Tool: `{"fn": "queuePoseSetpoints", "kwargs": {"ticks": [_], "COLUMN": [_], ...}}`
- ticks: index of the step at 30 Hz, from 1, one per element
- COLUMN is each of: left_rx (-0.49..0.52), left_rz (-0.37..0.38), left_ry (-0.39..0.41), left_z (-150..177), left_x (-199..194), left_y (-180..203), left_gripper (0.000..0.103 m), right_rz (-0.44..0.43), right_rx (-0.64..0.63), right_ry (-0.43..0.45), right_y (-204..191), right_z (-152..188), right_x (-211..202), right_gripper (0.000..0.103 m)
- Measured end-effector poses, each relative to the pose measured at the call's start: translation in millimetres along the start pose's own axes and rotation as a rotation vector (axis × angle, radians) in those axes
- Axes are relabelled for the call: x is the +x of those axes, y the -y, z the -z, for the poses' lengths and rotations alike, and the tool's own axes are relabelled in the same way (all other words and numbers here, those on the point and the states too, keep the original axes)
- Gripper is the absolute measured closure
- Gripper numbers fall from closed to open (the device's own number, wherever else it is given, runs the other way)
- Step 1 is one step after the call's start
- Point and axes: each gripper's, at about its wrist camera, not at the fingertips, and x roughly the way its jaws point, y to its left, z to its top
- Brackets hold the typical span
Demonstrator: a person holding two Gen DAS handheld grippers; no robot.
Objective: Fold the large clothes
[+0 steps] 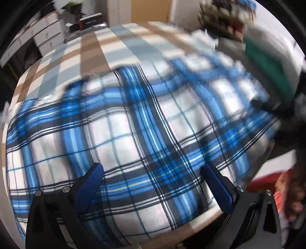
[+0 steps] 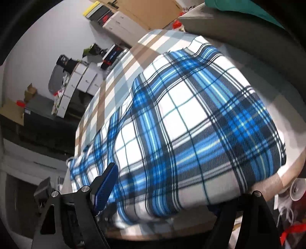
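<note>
A large blue, white and black plaid cloth (image 1: 145, 122) lies spread on a table with a beige and grey checked tablecloth (image 1: 107, 47). My left gripper (image 1: 153, 168) hovers just above the cloth's near part, open, with both blue pads (image 1: 93, 183) apart and nothing pinched. The right wrist view shows the same cloth (image 2: 191, 118) reaching the table's near edge. My right gripper (image 2: 162, 187) stands wide open there. Its left pad (image 2: 105, 189) is in view, while the cloth's hanging edge hides the other finger. A grey and teal sleeve (image 1: 267, 57) reaches over the cloth's far right, blurred.
White drawer units (image 2: 82, 80) and cardboard boxes (image 2: 145, 13) stand beyond the table's far side. Red packaging (image 1: 267, 182) lies below the table edge at the right. Bare tablecloth (image 2: 118, 76) shows beyond the cloth. A sleeve (image 2: 229, 24) crosses the top of the right wrist view.
</note>
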Motion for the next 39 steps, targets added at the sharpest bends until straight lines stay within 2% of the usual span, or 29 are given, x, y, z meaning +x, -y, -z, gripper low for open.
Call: {"fn": "queuePoseSetpoints", "kwargs": {"ticks": [2,3,5,6,8,13,14,16,17,18,20,23,25,27,28,29,31,34,35,36,37,38,39], "left_rx": [-0.046,-0.051,-0.029,-0.015,0.022,-0.003,-0.003,0.001,0.001,0.0,-0.008,0.02,0.046,0.051,0.043,0.068,0.104,0.084,0.084,0.089,0.091,0.09,0.091], "left_rz": [0.019,-0.001,-0.039,-0.063,-0.122,-0.117,-0.118,-0.114,-0.102,-0.087,-0.059,-0.036,-0.069,-0.095,-0.098,-0.14,-0.179,-0.162,-0.158,-0.161,-0.162,-0.16,-0.16], "left_ry": [0.097,0.098,-0.001,-0.077,-0.05,-0.073,-0.076,-0.084,-0.098,-0.106,-0.063,0.03,-0.013,-0.107,-0.147,-0.16,-0.14,-0.148,-0.145,-0.144,-0.142,-0.138,-0.135], "left_z": [-1.8,-3.5,-3.8,-0.6,0.5,-10.0,-11.8,-15.6,-20.2,-23.5,-27.4,-44.4,-56.3,-58.8,-55.3,-51.2,-46.5,-47.4,-46.1,-45.8,-45.0,-44.6,-44.3], "left_x": [-19.5,-18.9,4.1,24.6,29.1,34.2,34.9,35.1,34.2,31.4,16.1,-6.7,7.0,36.4,47.6,59.3,56.0,56.2,55.2,55.0,54.6,54.3,53.7], "left_y": [-8.8,-11.4,-11.1,-9.8,-1.1,1.5,2.8,6.4,6.0,4.4,5.1,14.4,22.2,26.3,25.0,28.8,35.2,33.3,32.8,33.0,33.0,32.7,33.4], "left_gripper": [0.002,0.002,0.002,0.002,0.001,0.001,0.001,0.001,0.001,0.001,0.001,0.001,0.001,0.001,0.001,0.001,0.001,0.001,0.001,0.001,0.001,0.001,0.001], "right_rz": [0.034,0.04,0.048,0.054,0.063,0.092,0.094,0.108,0.114,0.095,0.032,0.01,0.029,0.046,0.04,0.024,-0.01,-0.02,-0.017,-0.017,-0.016,-0.001,0.012], "right_rx": [-0.014,-0.023,-0.034,-0.036,-0.041,-0.082,-0.076,-0.07,-0.085,-0.109,-0.16,-0.31,-0.347,-0.318,-0.265,-0.22,-0.104,-0.039,-0.025,-0.016,-0.023,-0.033,-0.055], "right_ry": [0.025,0.034,0.045,0.053,0.076,0.098,0.099,0.11,0.123,0.142,0.194,0.263,0.246,0.202,0.177,0.155,0.084,0.038,0.023,0.01,0.013,0.025,0.047], "right_y": [-0.9,-1.6,-3.1,-0.1,-2.1,-3.3,-1.9,1.4,0.9,-0.9,-6.6,-25.7,-27.5,-19.1,-7.6,-0.1,16.5,23.8,23.9,22.9,20.1,16.2,11.0], "right_z": [-3.3,-4.4,-5.1,-3.1,-5.9,-15.5,-19.3,-25.6,-29.6,-33.4,-35.9,-28.4,-24.0,-28.0,-32.3,-36.7,-45.1,-52.9,-55.0,-56.8,-58.9,-60.7,-61.5], "right_x": [-0.3,0.4,1.0,-1.9,-0.9,2.7,4.1,3.2,0.4,-5.5,-22.8,-43.4,-40.6,-31.2,-25.2,-21.5,-10.4,0.1,4.7,9.3,12.1,13.3,12.5], "right_gripper": [0.023,0.023,0.023,0.023,0.026,0.026,0.029,0.052,0.077,0.091,0.094,0.095,0.095,0.092,0.092,0.092,0.088,0.064,0.051,0.048,0.048,0.053,0.073]}}
